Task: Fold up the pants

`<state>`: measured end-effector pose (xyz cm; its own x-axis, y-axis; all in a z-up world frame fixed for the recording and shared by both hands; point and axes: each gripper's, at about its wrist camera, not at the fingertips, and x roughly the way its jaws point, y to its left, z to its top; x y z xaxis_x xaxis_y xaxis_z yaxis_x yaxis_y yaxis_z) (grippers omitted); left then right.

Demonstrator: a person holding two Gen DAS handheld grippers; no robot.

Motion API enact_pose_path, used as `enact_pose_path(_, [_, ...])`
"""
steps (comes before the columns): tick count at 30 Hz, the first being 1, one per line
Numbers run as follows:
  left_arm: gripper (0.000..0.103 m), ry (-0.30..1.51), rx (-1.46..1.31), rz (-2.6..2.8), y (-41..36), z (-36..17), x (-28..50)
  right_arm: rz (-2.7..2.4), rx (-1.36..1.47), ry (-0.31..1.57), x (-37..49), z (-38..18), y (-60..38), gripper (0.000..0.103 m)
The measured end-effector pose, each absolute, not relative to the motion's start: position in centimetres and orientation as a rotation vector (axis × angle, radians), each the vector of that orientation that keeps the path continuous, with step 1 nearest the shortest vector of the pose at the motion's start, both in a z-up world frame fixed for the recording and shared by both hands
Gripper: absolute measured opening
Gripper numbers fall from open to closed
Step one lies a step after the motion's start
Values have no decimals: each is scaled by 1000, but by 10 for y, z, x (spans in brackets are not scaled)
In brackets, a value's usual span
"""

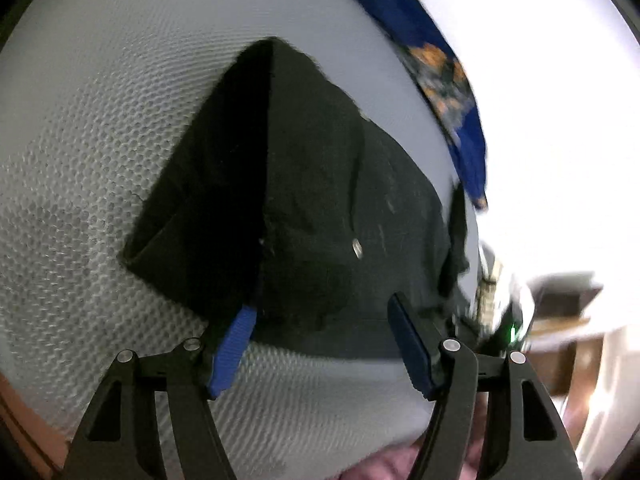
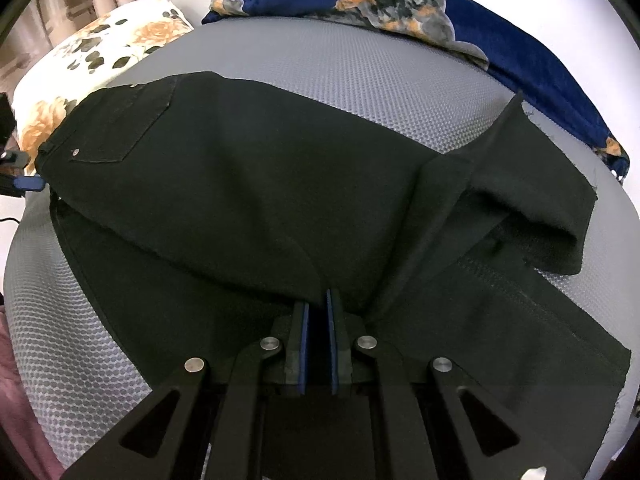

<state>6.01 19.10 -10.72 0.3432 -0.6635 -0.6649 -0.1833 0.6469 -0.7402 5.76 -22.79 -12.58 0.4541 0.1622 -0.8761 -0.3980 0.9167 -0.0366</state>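
Note:
Black pants (image 2: 260, 200) lie on a grey mesh mattress (image 2: 360, 72), waist at the left with a back pocket showing, legs to the right with one hem folded over. My right gripper (image 2: 318, 300) is shut on the near edge of the pants around the crotch fold. In the left wrist view the pants (image 1: 312, 200) lie ahead, seen from the waist end. My left gripper (image 1: 320, 316) is open, its blue-padded fingers at the waist edge, with the left pad (image 1: 234, 344) against the fabric. The left gripper also shows at the left edge of the right wrist view (image 2: 24, 182).
A blue floral blanket (image 2: 500, 36) runs along the far edge of the mattress. A white floral pillow (image 2: 100, 52) lies at the far left. Pink fabric (image 2: 16, 400) shows at the near left. Furniture stands beyond the bed edge in the left wrist view (image 1: 560, 312).

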Motion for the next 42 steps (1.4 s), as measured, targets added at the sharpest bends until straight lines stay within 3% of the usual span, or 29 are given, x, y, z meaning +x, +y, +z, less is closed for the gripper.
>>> enact_pose_path(1, [61, 1196, -886, -350, 191, -110, 64, 349, -252, 1043, 57, -125, -228, 6])
enact_pose_path(3, [29, 1166, -872, -317, 191, -106, 70, 339, -246, 1031, 56, -121, -230, 6])
enact_pose_path(7, [21, 1149, -747, -343, 188, -85, 81, 322, -226, 1004, 49, -106, -232, 6])
enact_pose_path(14, [21, 1113, -470, -430, 186, -63, 87, 327, -247, 991, 12, -76, -220, 6])
enact_pose_path(20, [21, 1211, -318, -412, 182, -104, 86, 334, -224, 1102, -8, -115, -207, 6])
enact_pose_path(28, [22, 1196, -235, -394, 176, -105, 77, 346, -176, 1153, -11, -123, -209, 6])
enact_pose_path(31, [28, 1187, -182, -360, 168, -108, 75, 340, -159, 1186, -4, -138, -209, 6])
enact_pose_path(36, [57, 1147, -58, -291, 167, -89, 62, 346, -119, 1180, -3, -138, -212, 6])
enact_pose_path(42, [58, 1076, 15, -258, 173, -59, 37, 366, -102, 1179, -5, -135, -219, 10])
